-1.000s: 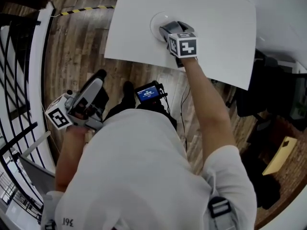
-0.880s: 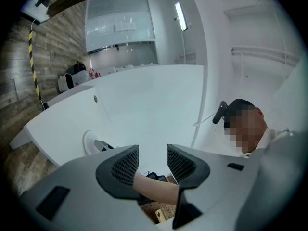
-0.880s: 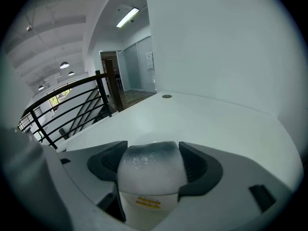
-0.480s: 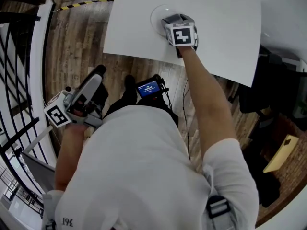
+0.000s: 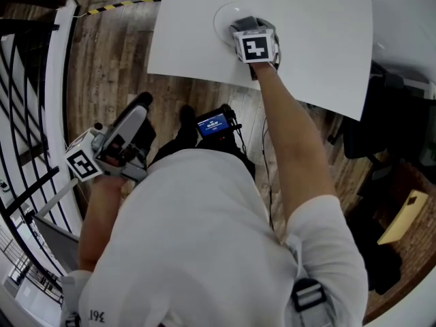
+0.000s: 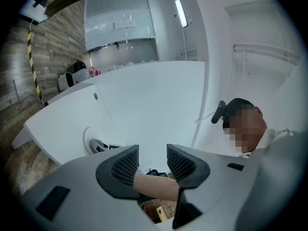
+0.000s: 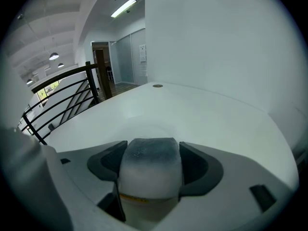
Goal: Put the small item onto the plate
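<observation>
My right gripper [image 5: 242,26] reaches over the white table [image 5: 313,39] and hovers above a white plate [image 5: 221,18] near the table's front edge. In the right gripper view its jaws are shut on a small whitish block with a dark grey top [image 7: 149,165]; the plate's faint rim [image 7: 144,127] lies just beyond it. The gripper hides the block in the head view. My left gripper [image 5: 139,106] hangs low at my left side, off the table, open and empty [image 6: 147,160]. From there the plate [image 6: 88,139] shows far off.
A black metal railing [image 5: 27,101] runs along the left over wood flooring [image 5: 109,67]. A small device with a lit screen [image 5: 212,124] sits below the table edge. Dark chairs and bags [image 5: 381,142] stand at the right. The table [image 7: 202,114] spreads wide beyond the plate.
My right gripper has shifted a little farther over the plate with the block still held. The left gripper has stayed at my side.
</observation>
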A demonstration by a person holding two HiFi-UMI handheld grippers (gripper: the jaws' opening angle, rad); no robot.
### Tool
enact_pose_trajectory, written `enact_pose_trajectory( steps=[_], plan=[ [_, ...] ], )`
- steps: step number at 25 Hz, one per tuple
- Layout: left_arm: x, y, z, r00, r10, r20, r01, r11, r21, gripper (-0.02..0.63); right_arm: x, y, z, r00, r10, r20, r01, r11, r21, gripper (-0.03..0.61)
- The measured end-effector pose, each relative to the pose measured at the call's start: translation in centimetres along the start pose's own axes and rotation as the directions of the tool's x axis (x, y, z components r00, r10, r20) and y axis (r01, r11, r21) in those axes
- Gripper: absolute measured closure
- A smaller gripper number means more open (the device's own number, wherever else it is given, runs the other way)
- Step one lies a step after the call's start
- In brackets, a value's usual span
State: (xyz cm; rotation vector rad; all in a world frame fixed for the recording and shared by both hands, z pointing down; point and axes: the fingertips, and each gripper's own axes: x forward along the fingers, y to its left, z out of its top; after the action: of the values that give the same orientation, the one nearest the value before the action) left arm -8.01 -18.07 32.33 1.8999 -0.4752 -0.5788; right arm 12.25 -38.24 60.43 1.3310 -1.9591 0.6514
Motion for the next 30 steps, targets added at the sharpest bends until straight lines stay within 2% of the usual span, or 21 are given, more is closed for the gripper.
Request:
enact_pose_trajectory(
  steps=[7, 10, 13, 19, 22, 26, 30],
  plan=[
    [-0.2, -0.3, -0.3, 1.000, 0.000, -0.007, 0.000, 1.000, -0.006, 0.431, -0.1, -0.2, -0.1, 1.000, -0.022, -0.021, 0.022, 1.000, 0.006, 0.241],
    [-0.4, -0.5, -0.3, 1.000, -0.022, -0.008, 0.022, 1.000, 0.002, 0.433, -0.3, -0.1, -0.2, 1.000, -0.008, -0.026, 0.008, 1.000, 0.016, 0.241],
    [-0.3, -0.5, -0.5, 1.000, -0.010, -0.008, 0.010, 1.000, 0.000, 0.433, -0.3, 0.2, -0.4, 1.000, 0.007, -0.029, -0.006, 1.000, 0.015, 0.241],
    [-0.3, -0.8, -0.5, 0.999, -0.036, -0.013, 0.036, 0.999, 0.001, 0.433, -0.9, 0.1, -0.3, 1.000, -0.002, -0.031, 0.002, 1.000, 0.013, 0.241],
    [-0.4, -0.8, -0.8, 1.000, -0.023, -0.013, 0.023, 1.000, -0.007, 0.432, -1.3, 0.2, -0.1, 1.000, -0.008, -0.025, 0.008, 1.000, 0.012, 0.241],
    [-0.7, -1.2, -1.1, 0.999, -0.043, -0.021, 0.043, 0.999, -0.003, 0.432, -2.5, 0.6, 0.8, 1.000, -0.004, 0.016, 0.004, 1.000, 0.021, 0.241],
    [-0.9, -1.6, -1.2, 0.999, -0.051, -0.014, 0.051, 0.999, -0.012, 0.432, -4.9, 0.2, 3.3, 0.992, -0.030, 0.125, 0.028, 0.999, 0.015, 0.241]
  ],
)
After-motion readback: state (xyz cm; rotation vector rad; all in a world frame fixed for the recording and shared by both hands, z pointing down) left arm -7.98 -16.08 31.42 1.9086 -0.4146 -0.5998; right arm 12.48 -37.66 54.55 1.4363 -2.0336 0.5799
